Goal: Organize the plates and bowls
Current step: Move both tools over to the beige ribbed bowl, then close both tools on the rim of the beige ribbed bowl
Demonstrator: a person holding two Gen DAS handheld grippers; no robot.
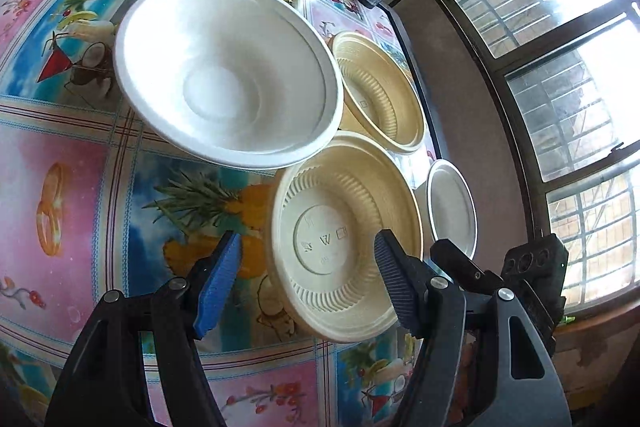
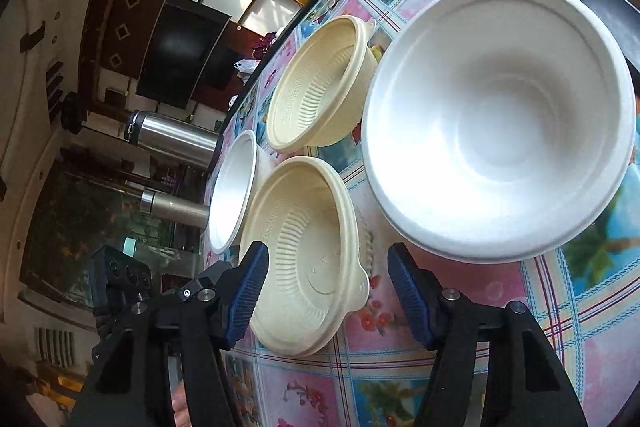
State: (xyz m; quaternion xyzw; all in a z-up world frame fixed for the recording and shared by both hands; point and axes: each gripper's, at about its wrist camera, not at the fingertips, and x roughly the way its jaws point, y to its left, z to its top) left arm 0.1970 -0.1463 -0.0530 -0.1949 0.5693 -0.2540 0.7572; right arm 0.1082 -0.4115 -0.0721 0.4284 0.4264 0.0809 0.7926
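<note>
A: While both tools hang above the patterned table, where do the dishes sit?

B: In the left wrist view the big white bowl lies at about eleven o'clock from the picture's centre, a cream ribbed bowl at five o'clock with its rim tucked just under the white rim, a second cream bowl at two o'clock, and a small white bowl at four o'clock near the table edge.

A: And the tools?

B: The left gripper is spread wide and empty, its blue pads either side of the near cream bowl without touching it. The right gripper is likewise released, and it frames the same cream bowl from the other side; the large white one fills that view at two o'clock.

A: How would these handle?

B: They look like thin disposable ware, so probably very light, a bit flexible, and easy to dent or send sliding on the glossy cloth. The rolled rim seems the stiffest part; a gentle pinch there, one pad inside and one outside, would likely serve best. The small tab on the cream bowl's rim may also offer a hold.

A: Anything to watch?

B: Since the rims overlap, lifting the cream bowl could nudge the white one
</note>
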